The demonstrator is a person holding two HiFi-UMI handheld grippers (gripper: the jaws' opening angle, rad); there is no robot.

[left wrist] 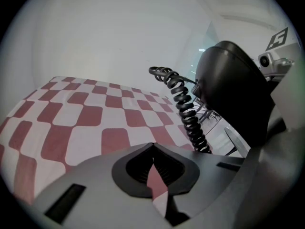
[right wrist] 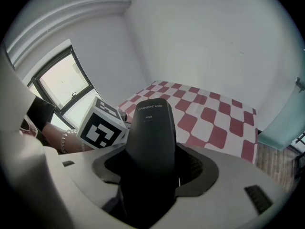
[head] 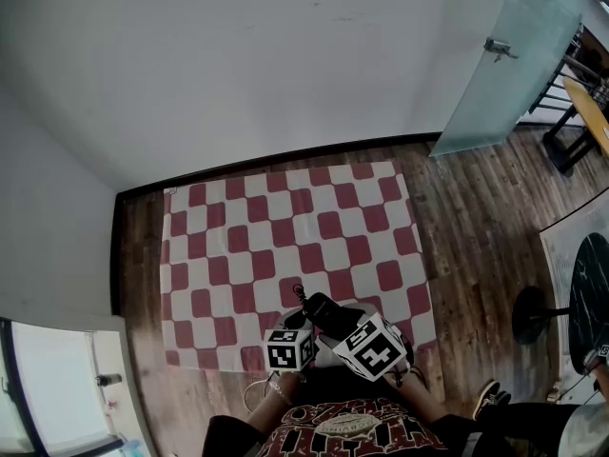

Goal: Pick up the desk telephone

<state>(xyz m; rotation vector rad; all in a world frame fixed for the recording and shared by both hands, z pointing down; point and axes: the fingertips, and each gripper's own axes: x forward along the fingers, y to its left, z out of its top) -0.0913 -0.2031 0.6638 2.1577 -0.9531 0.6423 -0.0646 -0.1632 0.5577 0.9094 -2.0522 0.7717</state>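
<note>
My right gripper (right wrist: pixel 153 175) clamps the black telephone handset (right wrist: pixel 151 128), held above the near edge of the red-and-white checked cloth (head: pixel 285 227). Its coiled cord (left wrist: pixel 188 111) runs beside my left gripper (left wrist: pixel 153 175), whose jaws are pressed together, empty.

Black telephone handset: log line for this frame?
right gripper: shut on black plastic telephone handset; left gripper: shut, empty; coiled black cord: beside handset; below: red-and-white checkered cloth

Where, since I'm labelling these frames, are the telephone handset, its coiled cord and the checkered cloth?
telephone handset (right wrist: pixel 152 132): right gripper view, middle of its black shell.
coiled cord (left wrist: pixel 187 112): left gripper view, midway down the coil.
checkered cloth (head: pixel 285 231): head view, bare centre.
</note>
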